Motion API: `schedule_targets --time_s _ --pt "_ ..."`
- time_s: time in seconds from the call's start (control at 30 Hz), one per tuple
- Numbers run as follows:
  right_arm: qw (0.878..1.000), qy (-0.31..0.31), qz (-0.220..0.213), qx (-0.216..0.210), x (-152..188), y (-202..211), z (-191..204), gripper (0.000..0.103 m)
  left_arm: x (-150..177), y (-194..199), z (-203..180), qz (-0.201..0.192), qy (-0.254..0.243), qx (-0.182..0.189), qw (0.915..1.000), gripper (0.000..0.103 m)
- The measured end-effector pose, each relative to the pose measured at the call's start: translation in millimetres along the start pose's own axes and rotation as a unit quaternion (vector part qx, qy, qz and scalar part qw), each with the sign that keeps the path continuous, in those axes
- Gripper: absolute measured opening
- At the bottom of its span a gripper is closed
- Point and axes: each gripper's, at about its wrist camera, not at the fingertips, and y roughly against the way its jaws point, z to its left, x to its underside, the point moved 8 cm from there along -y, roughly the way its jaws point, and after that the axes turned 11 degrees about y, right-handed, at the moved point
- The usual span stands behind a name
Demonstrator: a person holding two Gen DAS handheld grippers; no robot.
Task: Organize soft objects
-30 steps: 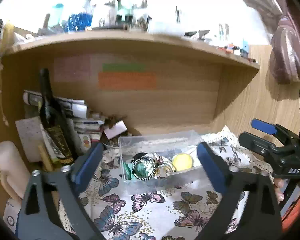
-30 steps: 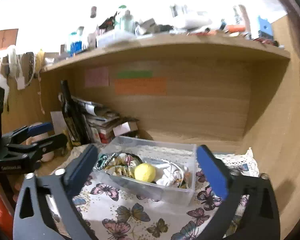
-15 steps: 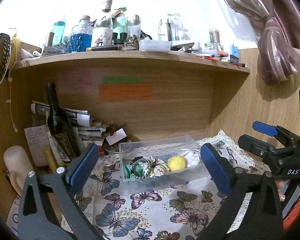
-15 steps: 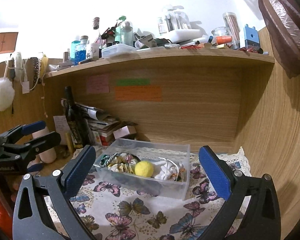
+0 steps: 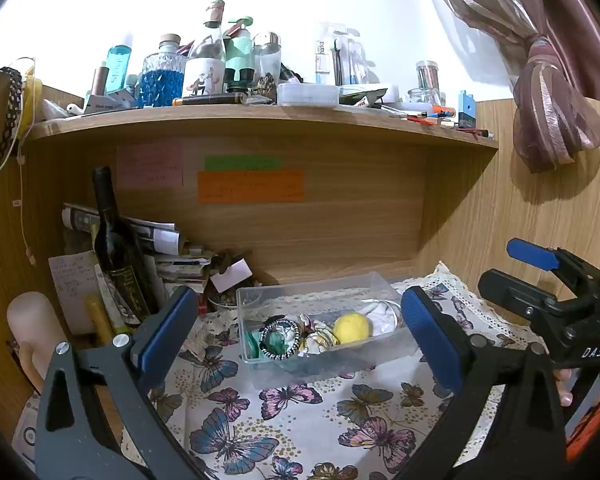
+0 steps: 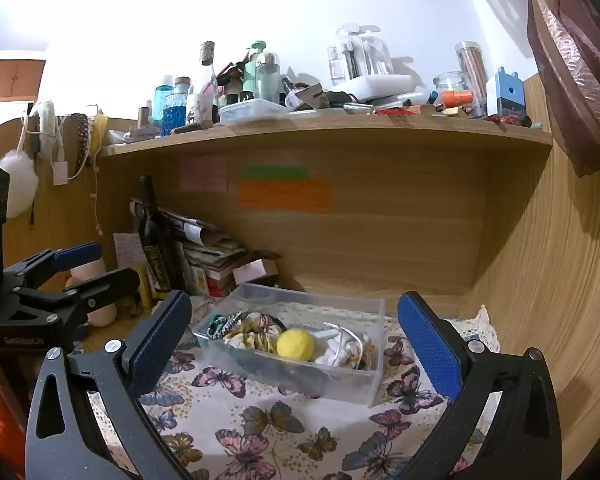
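Note:
A clear plastic box [image 5: 260, 300] [image 6: 374, 376] stands on a butterfly-print cloth [image 5: 300, 420] [image 6: 268, 432] under a wooden shelf. In it lie a yellow soft ball [image 5: 352, 327] [image 6: 295, 344], scrunchies [image 5: 280, 338] [image 6: 246, 334] and a white soft item [image 6: 342, 350]. My left gripper [image 5: 300, 336] is open and empty, in front of the box. My right gripper [image 6: 296, 344] is open and empty too, also held back from the box. Each gripper shows in the other's view, the right one [image 5: 540, 280] and the left one [image 6: 80, 272].
A dark wine bottle [image 5: 116, 248] [image 6: 152, 232], stacked papers [image 5: 160, 248] and a pale cylinder [image 5: 32, 332] crowd the left. The shelf top [image 5: 260, 114] holds several bottles and jars. A wooden side wall [image 6: 560, 300] stands at the right, a tied curtain [image 5: 548, 96] above it.
Both grippers have pulled back and tilted up from the box, so it looks smaller and more of the shelf top shows. Both stay open and empty.

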Motion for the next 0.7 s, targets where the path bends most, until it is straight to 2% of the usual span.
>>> schedule_targets --time_s 0.7 --pt "1.000 -0.003 0.000 -0.004 0.8 -1.3 0.4 0.103 -1.3 1.0 -3.9 -0.003 -0.003 0.005 1.0000 0.103"
